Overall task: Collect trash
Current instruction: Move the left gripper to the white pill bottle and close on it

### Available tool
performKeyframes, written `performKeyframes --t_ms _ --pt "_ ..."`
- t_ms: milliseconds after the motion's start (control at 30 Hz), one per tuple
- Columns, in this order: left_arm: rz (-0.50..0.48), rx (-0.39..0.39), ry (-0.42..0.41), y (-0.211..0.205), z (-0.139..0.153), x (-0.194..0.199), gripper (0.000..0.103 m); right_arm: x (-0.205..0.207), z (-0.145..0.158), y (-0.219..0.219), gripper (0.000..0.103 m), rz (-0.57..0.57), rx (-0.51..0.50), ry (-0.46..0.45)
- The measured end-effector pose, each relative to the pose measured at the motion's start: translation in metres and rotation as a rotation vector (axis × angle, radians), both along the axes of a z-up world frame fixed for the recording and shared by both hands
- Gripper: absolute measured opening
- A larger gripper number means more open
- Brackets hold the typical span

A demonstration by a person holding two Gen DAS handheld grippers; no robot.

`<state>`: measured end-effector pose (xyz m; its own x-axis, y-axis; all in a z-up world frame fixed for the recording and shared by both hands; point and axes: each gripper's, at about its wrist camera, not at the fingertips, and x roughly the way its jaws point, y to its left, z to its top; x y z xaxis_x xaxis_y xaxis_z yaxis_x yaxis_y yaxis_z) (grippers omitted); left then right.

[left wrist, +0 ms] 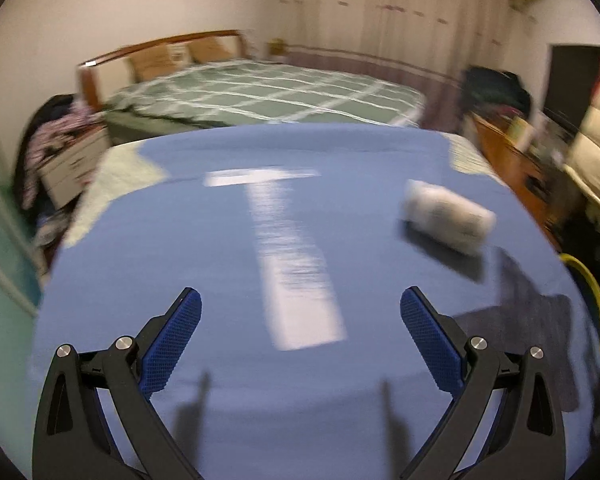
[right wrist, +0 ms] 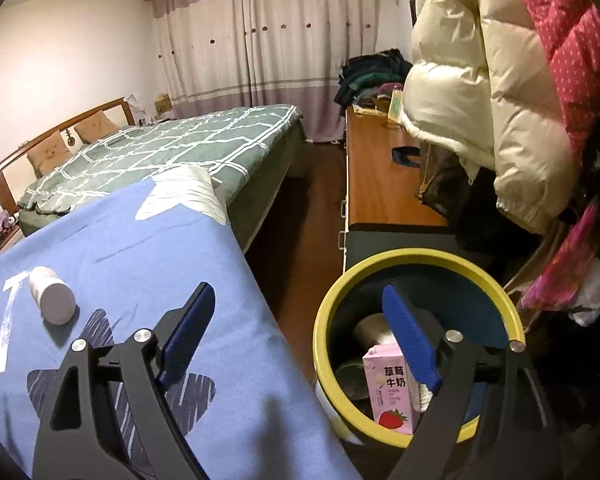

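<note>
A white bottle (left wrist: 446, 220) lies on its side on the blue cloth (left wrist: 220, 248), ahead and to the right of my open, empty left gripper (left wrist: 300, 300). The left wrist view is blurred. The bottle also shows in the right wrist view (right wrist: 52, 294) at the left. My right gripper (right wrist: 298, 296) is open and empty, between the cloth's edge and a yellow-rimmed bin (right wrist: 332, 304). The bin holds a pink strawberry milk carton (right wrist: 388, 388) and other trash, partly hidden by my right finger.
A bed with a green checked cover (right wrist: 160, 152) stands beyond the blue cloth. A wooden desk (right wrist: 380, 184) with clothes lies behind the bin. Puffy jackets (right wrist: 480, 80) hang at the right. Dark wooden floor (right wrist: 300, 232) runs between bed and desk.
</note>
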<state>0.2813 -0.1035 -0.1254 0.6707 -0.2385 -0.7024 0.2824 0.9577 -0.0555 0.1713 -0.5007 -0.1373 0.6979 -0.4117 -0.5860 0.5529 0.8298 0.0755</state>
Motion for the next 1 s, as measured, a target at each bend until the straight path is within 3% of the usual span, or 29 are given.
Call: performKeyframes --t_ms 100,300,933,1000 --pt "-0.089 -0.022 0.047 -0.03 0.003 0.004 0.098 0.001 0.0 0.0 0.081 0.011 -0.007 -0.001" --pt "-0.198 0.048 0.057 -0.094 0.002 0.019 0.098 0.002 -0.001 0.0 0.081 0.024 0.005 -0.003" --pt "-0.182 0.056 0.083 -0.137 -0.025 0.085 0.097 0.005 -0.004 -0.004 0.081 0.056 0.052 -0.01" --pt "-0.186 0.065 0.073 -0.138 -0.025 0.085 0.087 0.005 -0.004 -0.004 0.081 0.059 0.053 -0.011"
